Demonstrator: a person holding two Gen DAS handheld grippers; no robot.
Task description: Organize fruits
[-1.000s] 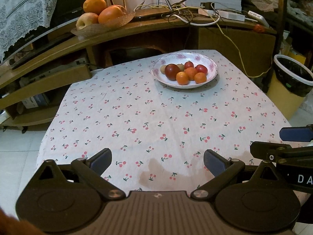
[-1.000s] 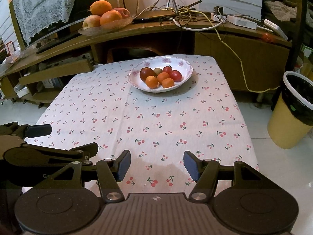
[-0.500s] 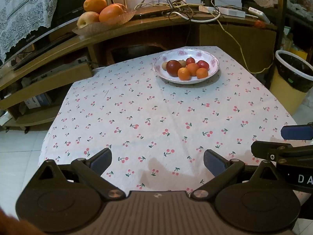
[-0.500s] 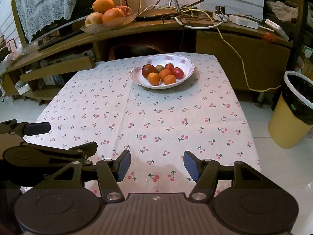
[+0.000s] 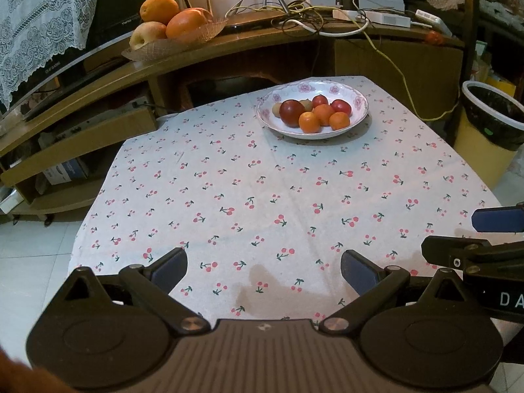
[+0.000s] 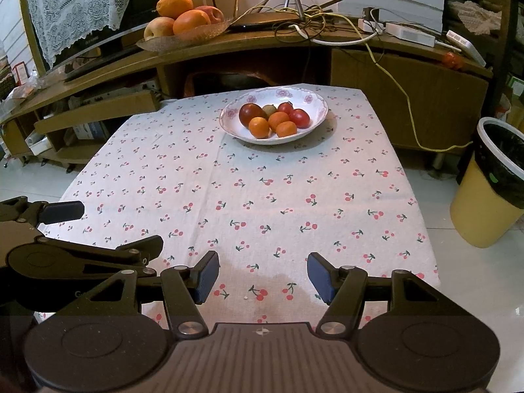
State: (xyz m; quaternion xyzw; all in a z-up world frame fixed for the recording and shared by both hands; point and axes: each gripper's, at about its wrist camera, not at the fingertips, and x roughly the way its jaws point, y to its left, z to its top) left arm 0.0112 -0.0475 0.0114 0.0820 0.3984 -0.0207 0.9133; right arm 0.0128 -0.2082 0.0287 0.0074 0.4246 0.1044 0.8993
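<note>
Here the left gripper (image 5: 263,267) and right gripper (image 6: 263,276) both hang released and empty at the frame bottom; the fruits (image 6: 273,117) sit in the plate (image 6: 314,98) at upper center on the tablecloth (image 5: 262,196).

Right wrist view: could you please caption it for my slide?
Open right gripper faces a floral plate of small fruits on the cherry-print tablecloth.

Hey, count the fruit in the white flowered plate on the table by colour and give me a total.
In the white flower-rimmed plate:
Small orange round fruits: 3
Small bright red round fruits: 2
Large dark red round fruit: 1
Small greenish-brown fruits: 2 (one shows only in the left wrist view)
Total: 8
</note>
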